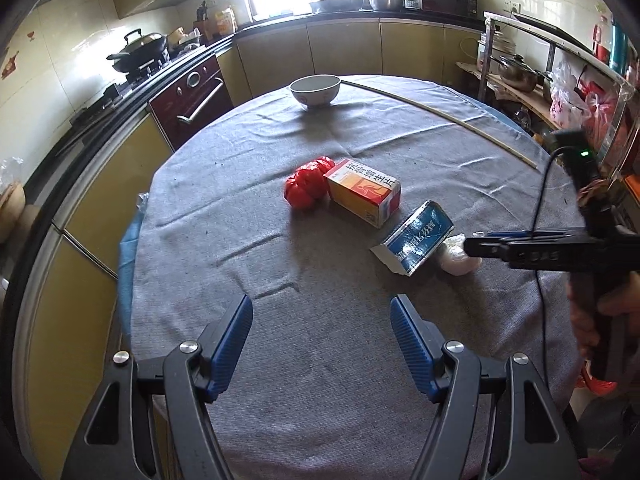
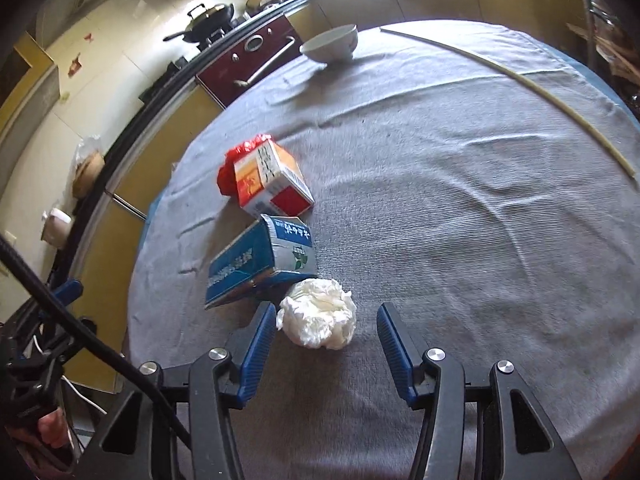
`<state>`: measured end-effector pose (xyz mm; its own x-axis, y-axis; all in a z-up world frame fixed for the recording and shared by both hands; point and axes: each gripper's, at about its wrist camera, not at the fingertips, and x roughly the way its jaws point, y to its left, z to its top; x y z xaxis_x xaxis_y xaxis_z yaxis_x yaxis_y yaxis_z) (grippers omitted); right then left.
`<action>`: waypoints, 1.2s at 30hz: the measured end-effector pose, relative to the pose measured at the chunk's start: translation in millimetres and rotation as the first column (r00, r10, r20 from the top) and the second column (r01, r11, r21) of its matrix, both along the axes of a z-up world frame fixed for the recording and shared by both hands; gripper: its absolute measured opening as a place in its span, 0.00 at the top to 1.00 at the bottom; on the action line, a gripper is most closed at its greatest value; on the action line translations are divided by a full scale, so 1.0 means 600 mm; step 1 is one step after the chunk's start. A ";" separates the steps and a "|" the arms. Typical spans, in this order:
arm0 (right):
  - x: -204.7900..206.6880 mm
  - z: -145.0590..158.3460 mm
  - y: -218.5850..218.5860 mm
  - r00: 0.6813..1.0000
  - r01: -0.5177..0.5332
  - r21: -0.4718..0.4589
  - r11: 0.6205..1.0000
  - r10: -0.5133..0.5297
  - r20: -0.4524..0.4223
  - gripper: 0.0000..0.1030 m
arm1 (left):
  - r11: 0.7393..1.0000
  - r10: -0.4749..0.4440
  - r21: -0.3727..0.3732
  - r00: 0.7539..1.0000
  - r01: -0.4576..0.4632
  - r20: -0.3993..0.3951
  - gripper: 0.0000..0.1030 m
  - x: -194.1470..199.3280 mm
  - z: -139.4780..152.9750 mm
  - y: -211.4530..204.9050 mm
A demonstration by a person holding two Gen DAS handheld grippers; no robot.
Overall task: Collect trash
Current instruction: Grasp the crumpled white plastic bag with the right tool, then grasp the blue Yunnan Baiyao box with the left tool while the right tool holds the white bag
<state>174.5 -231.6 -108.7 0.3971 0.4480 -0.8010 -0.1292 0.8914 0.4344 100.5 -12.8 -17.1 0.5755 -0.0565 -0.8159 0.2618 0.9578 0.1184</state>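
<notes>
Trash lies in a row on the grey tablecloth (image 2: 460, 200), none of it collected yet as far as I can see: a red wrapper (image 2: 240, 156), an orange box (image 2: 272, 184), a blue box (image 2: 260, 260), then a white paper wad (image 2: 318, 318). My left gripper (image 1: 322, 316) hangs wide and empty; my right gripper (image 2: 326, 322) is spread wide around the wad, not yet closed
</notes>
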 end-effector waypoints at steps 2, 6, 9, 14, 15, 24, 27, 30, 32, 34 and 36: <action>0.009 -0.014 0.005 1.000 -0.001 0.010 1.000 0.001 -0.023 0.51 | 1.000 0.001 -0.005 1.000 -0.002 -0.008 0.30 0.003 -0.004 0.001; 0.010 -0.026 0.015 0.999 -0.007 0.049 0.999 0.009 -0.038 0.61 | 1.000 -0.016 -0.023 0.999 0.016 -0.030 0.30 0.013 -0.012 -0.003; 0.000 -0.020 0.018 1.000 -0.010 0.046 0.999 0.011 -0.017 0.64 | 0.997 -0.061 -0.039 0.998 0.060 -0.028 0.30 0.022 -0.018 -0.014; -0.029 -0.008 -0.006 1.000 0.025 0.060 0.998 -0.025 -0.001 0.65 | 0.986 -0.146 -0.084 0.989 0.143 -0.030 0.30 0.047 -0.034 -0.042; -0.036 -0.006 -0.015 0.999 0.037 0.064 0.997 -0.037 -0.001 0.65 | 0.984 -0.160 -0.090 0.987 0.156 -0.031 0.30 0.054 -0.038 -0.049; -0.086 0.011 -0.078 0.993 0.115 0.089 0.989 -0.114 -0.012 0.65 | 0.956 -0.247 -0.169 0.968 0.238 -0.035 0.29 0.098 -0.073 -0.097; -0.094 0.014 -0.084 0.992 0.129 0.089 0.988 -0.128 -0.014 0.65 | 0.952 -0.268 -0.169 0.963 0.257 -0.044 0.29 0.108 -0.085 -0.108; -0.098 0.017 -0.087 0.990 0.138 0.090 0.986 -0.137 -0.014 0.65 | 0.944 -0.289 -0.183 0.956 0.274 -0.060 0.29 0.113 -0.097 -0.113; -0.101 0.018 -0.087 0.990 0.143 0.088 0.986 -0.142 -0.014 0.65 | 0.945 -0.294 -0.168 0.953 0.280 -0.068 0.29 0.116 -0.106 -0.116; -0.103 0.017 -0.087 0.989 0.146 0.087 0.985 -0.146 -0.016 0.65 | 0.946 -0.295 -0.159 0.953 0.281 -0.074 0.29 0.118 -0.114 -0.117; -0.103 0.017 -0.084 0.989 0.149 0.083 0.985 -0.148 -0.016 0.65 | 0.945 -0.296 -0.169 0.952 0.280 -0.079 0.29 0.122 -0.119 -0.116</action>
<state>112.5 -281.9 -98.7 0.4562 0.4502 -0.7676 0.0068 0.8608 0.5089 173.4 -82.2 -88.7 0.4303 -0.3371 -0.8374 0.5318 0.8442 -0.0666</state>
